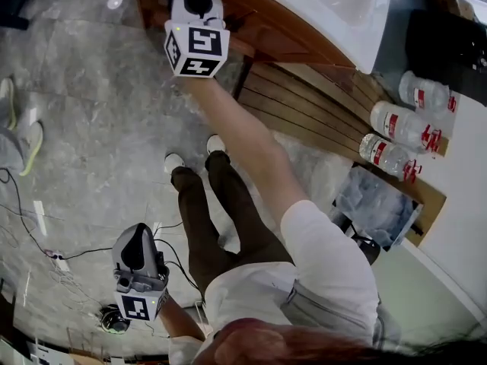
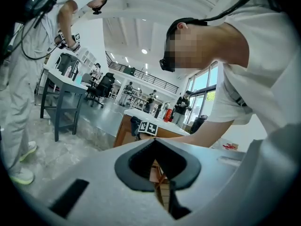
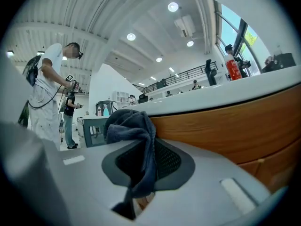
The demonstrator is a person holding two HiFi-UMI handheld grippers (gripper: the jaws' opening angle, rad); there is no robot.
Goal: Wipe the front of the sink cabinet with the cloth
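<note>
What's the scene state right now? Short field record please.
right hand-held gripper: shut on cloth
cabinet front: wood, close beside cloth; contact unclear
left hand-held gripper: shut, empty, held low at the person's side
sink: white, above cabinet front
bottles: three, off to one side of cabinet front

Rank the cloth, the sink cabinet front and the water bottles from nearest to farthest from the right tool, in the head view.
1. The cloth, clamped in the right tool itself.
2. The sink cabinet front, just to its right.
3. The water bottles, far off at the right edge.
</note>
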